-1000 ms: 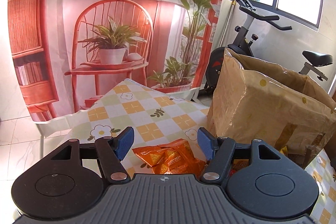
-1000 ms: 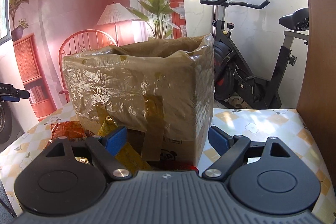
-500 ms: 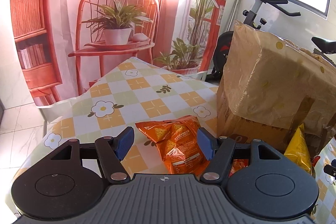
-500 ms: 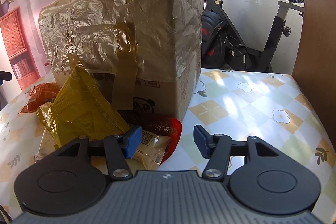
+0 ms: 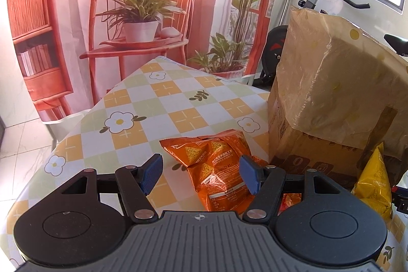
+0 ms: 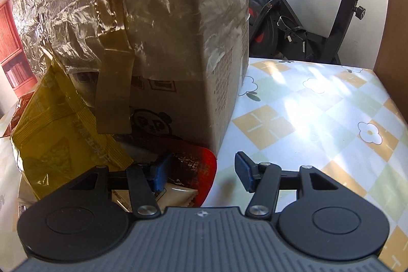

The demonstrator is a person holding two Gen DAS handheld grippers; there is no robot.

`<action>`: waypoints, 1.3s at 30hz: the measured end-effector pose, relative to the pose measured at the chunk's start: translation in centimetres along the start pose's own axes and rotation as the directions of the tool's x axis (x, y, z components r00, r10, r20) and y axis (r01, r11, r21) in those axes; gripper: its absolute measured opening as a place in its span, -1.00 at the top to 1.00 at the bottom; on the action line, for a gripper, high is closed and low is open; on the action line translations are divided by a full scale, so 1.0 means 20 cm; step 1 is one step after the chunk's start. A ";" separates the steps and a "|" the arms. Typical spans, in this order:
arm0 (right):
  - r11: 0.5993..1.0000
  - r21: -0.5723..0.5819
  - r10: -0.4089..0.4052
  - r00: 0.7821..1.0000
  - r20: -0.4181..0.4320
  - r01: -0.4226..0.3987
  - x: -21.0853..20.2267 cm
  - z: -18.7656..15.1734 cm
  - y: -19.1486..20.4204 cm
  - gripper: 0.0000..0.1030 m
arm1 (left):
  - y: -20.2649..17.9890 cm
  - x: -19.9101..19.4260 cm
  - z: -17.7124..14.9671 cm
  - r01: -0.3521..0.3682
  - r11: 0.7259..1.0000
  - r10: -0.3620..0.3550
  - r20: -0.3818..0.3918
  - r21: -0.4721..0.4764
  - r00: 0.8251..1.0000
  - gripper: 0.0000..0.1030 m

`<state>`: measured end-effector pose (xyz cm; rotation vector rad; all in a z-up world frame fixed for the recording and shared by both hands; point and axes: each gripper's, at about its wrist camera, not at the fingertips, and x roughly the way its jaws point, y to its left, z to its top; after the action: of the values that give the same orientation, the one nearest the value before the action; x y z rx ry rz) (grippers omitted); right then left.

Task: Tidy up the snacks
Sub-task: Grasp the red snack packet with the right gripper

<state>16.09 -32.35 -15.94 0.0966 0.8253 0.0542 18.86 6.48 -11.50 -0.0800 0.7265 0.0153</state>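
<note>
Your left gripper stands part open over the near left of the table; nothing is pinched. The orange snack bag lies flat just beyond and between its pads, slightly right of centre; its long axis runs near to far, so your jaws straddle its width. It is crinkled, glossy foil printed with triangular chips. To its right stands the plastic-wrapped cardboard box; a yellow bag leans on it. Your right gripper has just been narrowing; it is part open over the red-edged packet at the box's near corner, not clamped.
</note>
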 end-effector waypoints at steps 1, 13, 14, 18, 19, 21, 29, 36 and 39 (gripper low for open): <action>1.000 -0.002 0.006 1.000 -0.004 -0.006 0.01 0.00 0.00 -0.11 | 0.00 0.01 0.00 -0.002 1.000 0.002 -0.003 0.000 1.000 -0.33; 0.999 -0.026 0.026 1.000 -0.007 -0.026 0.00 -0.06 0.06 -0.12 | -0.02 0.05 -0.02 0.008 1.000 -0.008 -0.038 0.002 0.999 -0.33; 0.999 -0.034 0.025 1.000 -0.007 -0.025 0.01 -0.06 0.07 -0.12 | -0.02 0.05 -0.02 0.009 1.000 -0.009 -0.037 0.005 0.999 -0.33; 0.997 -0.075 -0.025 1.000 -0.007 0.025 0.01 -0.06 0.11 0.08 | -0.02 0.04 -0.02 0.010 1.000 -0.010 -0.032 0.005 0.999 -0.33; 0.997 -0.074 -0.032 0.999 -0.006 0.031 0.01 -0.06 0.11 0.24 | -0.02 0.04 -0.02 0.011 1.000 -0.011 -0.030 0.003 0.999 -0.33; 0.997 -0.076 -0.034 0.999 -0.014 0.033 0.00 -0.07 0.12 0.45 | -0.01 0.05 -0.02 0.011 1.000 -0.011 -0.031 -0.001 0.999 -0.32; 0.999 -0.040 0.001 0.999 0.040 0.001 -0.16 -0.07 0.16 0.74 | -0.02 0.08 0.01 0.011 1.000 -0.011 -0.037 0.004 0.999 -0.32; 0.999 -0.041 0.007 0.996 0.090 -0.003 -0.27 -0.05 0.20 0.74 | -0.06 0.05 0.03 0.036 0.999 -0.036 -0.022 0.021 0.999 -0.33; 0.999 -0.033 0.004 0.994 0.112 -0.001 -0.32 -0.04 0.19 0.74 | -0.06 0.04 0.03 0.035 0.999 -0.034 -0.019 0.035 0.999 -0.33</action>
<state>11.11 -28.97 -11.44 0.0685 0.7121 0.0644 19.90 5.27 -11.43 -0.0593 0.7436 -0.0311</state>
